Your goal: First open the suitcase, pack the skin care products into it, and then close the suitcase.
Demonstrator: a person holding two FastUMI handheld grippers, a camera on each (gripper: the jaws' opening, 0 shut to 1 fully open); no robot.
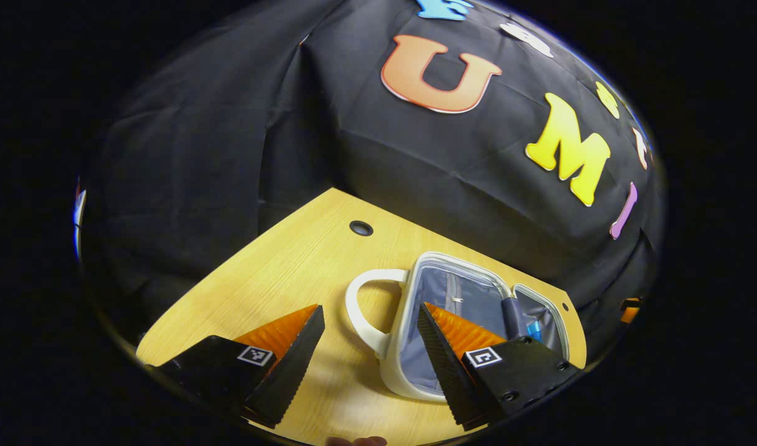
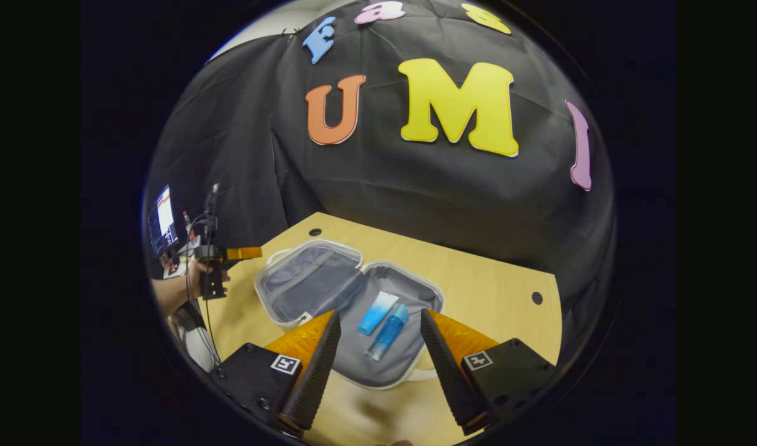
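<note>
The suitcase (image 2: 354, 310) lies open on the table (image 2: 477, 279), tube (image 2: 378, 313) and bottle (image 2: 388, 331) inside; left gripper (image 1: 369, 356) and right gripper (image 2: 378, 365) hover released, nothing between them.

Glossy plastic suitcase (image 2: 388, 379) shell, matt grey cloth lining, on a smooth wood-grain table (image 2: 477, 279).

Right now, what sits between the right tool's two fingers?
In the right gripper view, the right gripper frames the open suitcase, with a tube and a bottle lying side by side in its nearer half.
</note>
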